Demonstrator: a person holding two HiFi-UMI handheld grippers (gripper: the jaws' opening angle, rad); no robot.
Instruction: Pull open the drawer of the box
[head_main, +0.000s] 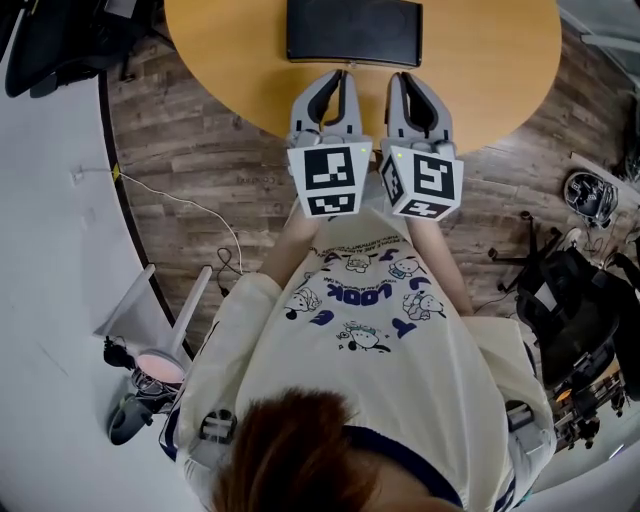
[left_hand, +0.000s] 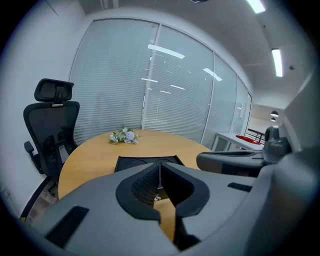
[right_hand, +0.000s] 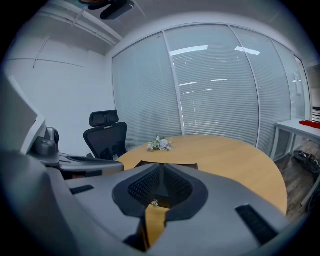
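A flat black box (head_main: 354, 30) lies on the round wooden table (head_main: 220, 60), just beyond both grippers. My left gripper (head_main: 338, 76) and right gripper (head_main: 400, 78) are held side by side over the table's near edge, pointing at the box and a short way from it. Both are shut with nothing between the pads. In the left gripper view the box (left_hand: 134, 162) lies straight ahead, past the closed left gripper (left_hand: 160, 167). A small metal knob (left_hand: 157, 198) on its front shows below the tips. In the right gripper view that knob (right_hand: 154, 203) shows beneath the shut right gripper (right_hand: 163, 168).
A small bunch of pale flowers (left_hand: 124, 136) lies at the table's far side. A black office chair (left_hand: 50, 130) stands left of the table. Cables (head_main: 200, 215) trail on the wooden floor, and dark equipment (head_main: 580, 300) stands at the right.
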